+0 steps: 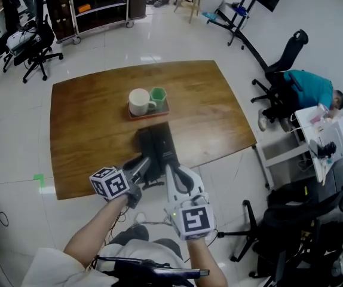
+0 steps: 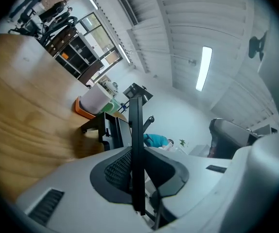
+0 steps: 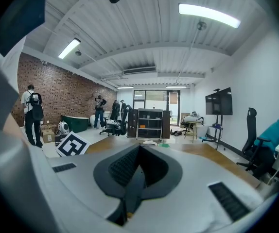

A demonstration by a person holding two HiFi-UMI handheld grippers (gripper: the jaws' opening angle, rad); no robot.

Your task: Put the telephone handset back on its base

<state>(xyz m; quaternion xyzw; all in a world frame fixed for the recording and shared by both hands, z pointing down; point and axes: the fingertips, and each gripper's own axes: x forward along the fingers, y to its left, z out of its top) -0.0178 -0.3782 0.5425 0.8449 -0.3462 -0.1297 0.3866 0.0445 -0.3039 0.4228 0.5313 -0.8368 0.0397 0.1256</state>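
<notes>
a: left gripper (image 1: 139, 168) has its jaws pressed together with nothing in them, tips right at the near left end of the telephone (image 1: 157, 147), which sits by the table's (image 1: 88, 118) near edge.

b: yep, its long axis runs straight away from the person. can't tell handset from base though. right gripper (image 1: 172, 173) is closed and empty too, just beside the near right end but aimed over it. i'd say left is better lined up.
</notes>
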